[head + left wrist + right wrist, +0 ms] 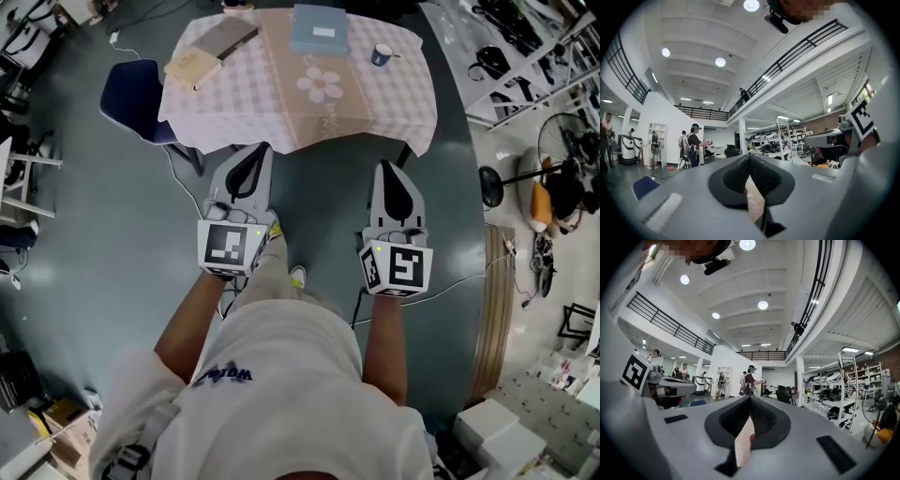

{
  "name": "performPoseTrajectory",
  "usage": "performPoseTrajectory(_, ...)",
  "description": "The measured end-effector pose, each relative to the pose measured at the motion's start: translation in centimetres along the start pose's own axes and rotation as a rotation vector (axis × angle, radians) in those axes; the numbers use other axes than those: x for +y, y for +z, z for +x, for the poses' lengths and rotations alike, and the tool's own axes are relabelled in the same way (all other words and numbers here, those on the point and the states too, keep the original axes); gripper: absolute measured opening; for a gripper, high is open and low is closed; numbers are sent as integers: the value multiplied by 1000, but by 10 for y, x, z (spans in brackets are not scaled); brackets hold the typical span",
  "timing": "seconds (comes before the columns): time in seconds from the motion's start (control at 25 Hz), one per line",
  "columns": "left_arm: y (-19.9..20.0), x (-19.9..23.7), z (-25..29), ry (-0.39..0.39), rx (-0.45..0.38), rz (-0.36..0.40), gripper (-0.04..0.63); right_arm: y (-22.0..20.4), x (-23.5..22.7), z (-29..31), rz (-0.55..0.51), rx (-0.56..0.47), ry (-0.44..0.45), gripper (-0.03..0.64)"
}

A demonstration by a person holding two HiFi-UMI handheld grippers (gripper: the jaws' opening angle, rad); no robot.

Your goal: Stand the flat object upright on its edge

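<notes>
We see a big hall w/ dark grey-green floor [84, 244]. Table [281, 112] w/ checked pinkish cloth ahead, blue chair [131, 94] at its left corner. Standing fan [562, 141] & shelves [843, 390] on the right. Overhead: white ceiling [703, 42] w/ round lights [751, 4], black balcony railing [801, 51], white walls [661, 112].

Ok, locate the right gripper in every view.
Head view: right gripper, right of centre, tip towards the top.
Left gripper view: at the far right, seen side on.
Right gripper view: its own shut fingers fill bottom centre.
Shared landmark: the blue chair, left of it in all three.
</notes>
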State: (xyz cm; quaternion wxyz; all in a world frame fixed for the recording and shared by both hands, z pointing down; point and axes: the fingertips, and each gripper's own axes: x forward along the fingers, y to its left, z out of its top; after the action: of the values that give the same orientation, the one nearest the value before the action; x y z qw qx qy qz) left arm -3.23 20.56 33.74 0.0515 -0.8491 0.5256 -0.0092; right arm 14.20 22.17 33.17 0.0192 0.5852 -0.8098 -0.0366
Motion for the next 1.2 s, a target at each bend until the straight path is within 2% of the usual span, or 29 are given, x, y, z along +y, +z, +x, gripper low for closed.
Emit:
performPoseTrajectory(0.28, -12, 8, -21, 14, 36, -30, 2, -3, 9, -7, 7, 11, -1, 3)
performPoseTrajectory(0.72, 1, 7, -36, 42, 9, 7, 5, 4, 19, -18, -18, -1, 18, 9)
performPoseTrajectory(0.92, 1, 7, -41, 53, 5, 16, 72, 4, 20, -21, -24, -4, 21, 79)
performPoseTrajectory(1.08, 3, 9, -44, 64, 3, 14, 172, 2, 21, -23, -20, 0, 36, 195)
performPoseTrajectory(1.2, 3, 12, -45, 63, 5, 1, 231, 1, 20, -24, -9, 5, 41, 255)
